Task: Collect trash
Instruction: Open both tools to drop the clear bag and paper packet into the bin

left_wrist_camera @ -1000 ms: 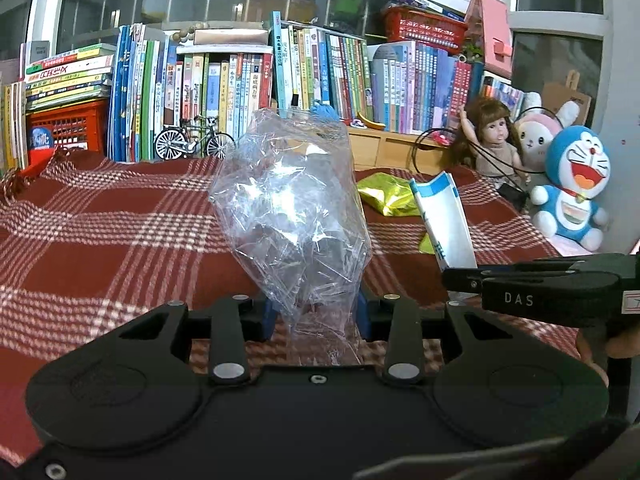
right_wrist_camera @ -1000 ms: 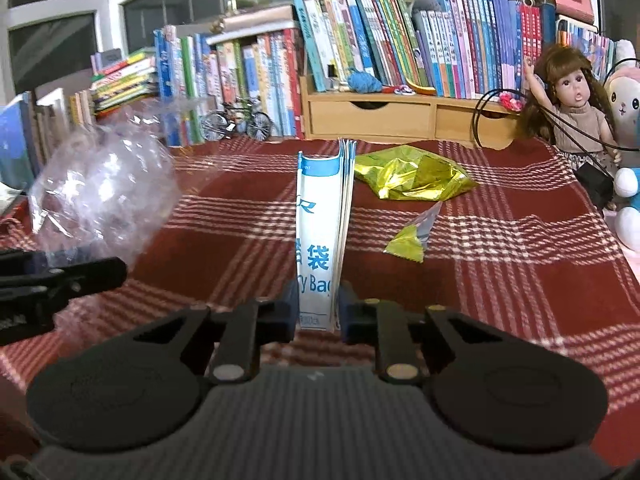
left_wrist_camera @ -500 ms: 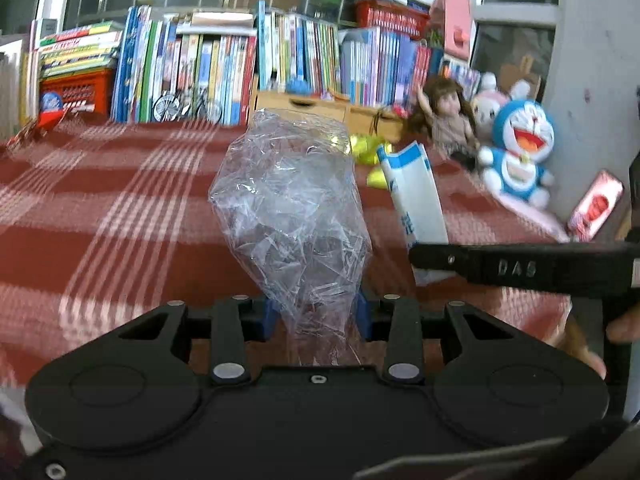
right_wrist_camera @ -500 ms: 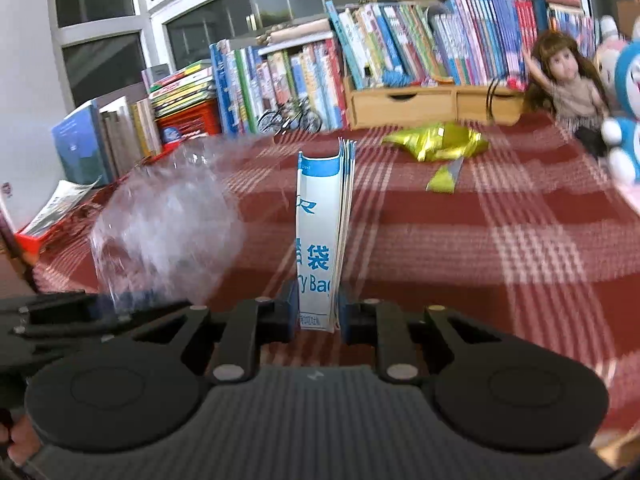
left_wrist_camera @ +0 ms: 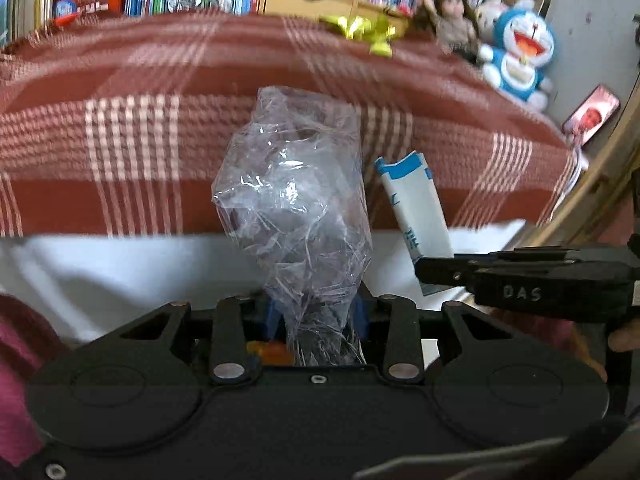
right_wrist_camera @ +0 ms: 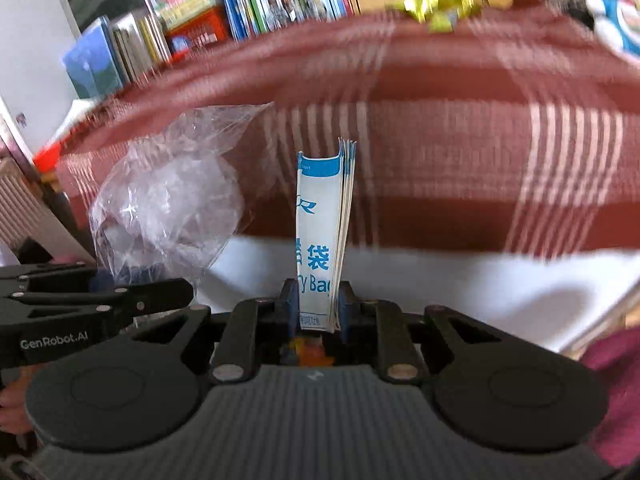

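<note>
Both pieces are off the plaid blanket [left_wrist_camera: 280, 60]: the left gripper [left_wrist_camera: 316, 312] is closing on crumpled clear plastic [left_wrist_camera: 292, 200], the right gripper [right_wrist_camera: 318, 304] clamps a blue-white bag packet [right_wrist_camera: 320, 232]. Gold foil scraps [left_wrist_camera: 360, 28] remain at the blanket's far edge.

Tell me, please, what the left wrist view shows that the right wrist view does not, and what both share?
Left wrist only: the whole blue and white cat plush toy, a brown-haired doll and a red-cased phone.

Right wrist only: a large blue book leaning at the table's left end.

Both: the crumpled clear plastic bag in the left hand-held gripper, whose jaws are closing, the blue and white paper packet in the right hand-held gripper, and gold foil wrappers.
</note>
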`<state>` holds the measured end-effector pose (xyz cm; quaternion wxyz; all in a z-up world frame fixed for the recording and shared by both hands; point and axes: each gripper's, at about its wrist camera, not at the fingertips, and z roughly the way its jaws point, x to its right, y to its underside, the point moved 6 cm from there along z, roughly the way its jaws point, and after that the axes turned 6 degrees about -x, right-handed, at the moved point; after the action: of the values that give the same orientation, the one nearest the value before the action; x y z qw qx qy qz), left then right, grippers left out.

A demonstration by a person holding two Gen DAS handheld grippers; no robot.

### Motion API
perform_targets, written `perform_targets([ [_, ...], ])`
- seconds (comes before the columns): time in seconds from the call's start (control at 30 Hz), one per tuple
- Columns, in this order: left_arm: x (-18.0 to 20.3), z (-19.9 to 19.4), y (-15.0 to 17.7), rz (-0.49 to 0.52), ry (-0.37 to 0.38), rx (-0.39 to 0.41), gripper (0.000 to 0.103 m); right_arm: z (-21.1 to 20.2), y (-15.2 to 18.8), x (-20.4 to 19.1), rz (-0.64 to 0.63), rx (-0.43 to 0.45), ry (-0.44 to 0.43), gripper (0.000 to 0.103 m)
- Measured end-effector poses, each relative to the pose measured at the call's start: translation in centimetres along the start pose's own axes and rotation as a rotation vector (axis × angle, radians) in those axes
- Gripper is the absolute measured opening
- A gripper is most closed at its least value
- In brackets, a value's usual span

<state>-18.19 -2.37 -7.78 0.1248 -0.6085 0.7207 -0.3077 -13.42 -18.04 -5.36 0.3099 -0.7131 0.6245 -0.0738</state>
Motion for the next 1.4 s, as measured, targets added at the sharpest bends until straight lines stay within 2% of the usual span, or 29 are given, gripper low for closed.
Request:
perform_targets([
  [0.1, 0.3, 1.3, 1.2, -0.003, 0.001, -0.054, 0.031, 1.4, 1.5, 0.1, 0.007, -0.049, 0.009, 0.024],
  [0.27, 0.1, 4.1, 3.3, -0.075, 0.049, -0.202, 0.03, 3.9, 3.6, 0.8, 0.046, -0.136, 0.024, 0.025],
  [0.37, -0.1, 5.8, 4.4, -0.08, 0.05, -0.26, 0.03, 5.2, 4.7, 1.2, 0.075, -0.182, 0.023, 0.025],
  [0.73, -0.5, 10.3, 5.2, -0.077, 0.002, -0.38, 0.03, 7.8, 6.5, 2.0, 0.095, -0.27, 0.039, 0.025],
  [1.2, -1.0, 11.4, 5.1, -0.082, -0.016, -0.391, 0.034, 8.9, 6.5, 2.3, 0.106, -0.288, 0.042, 0.028],
  [1.3, -1.0, 11.3, 4.9, -0.084, -0.014, -0.387, 0.037, 8.8, 6.4, 2.2, 0.103, -0.286, 0.043, 0.03],
  [1.33, -1.0, 11.2, 4.9, -0.084, -0.017, -0.388, 0.042, 8.8, 6.4, 2.2, 0.102, -0.284, 0.043, 0.031],
  [1.4, -1.0, 11.2, 4.8, -0.082, -0.021, -0.39, 0.049, 8.8, 6.3, 2.2, 0.099, -0.28, 0.043, 0.04],
])
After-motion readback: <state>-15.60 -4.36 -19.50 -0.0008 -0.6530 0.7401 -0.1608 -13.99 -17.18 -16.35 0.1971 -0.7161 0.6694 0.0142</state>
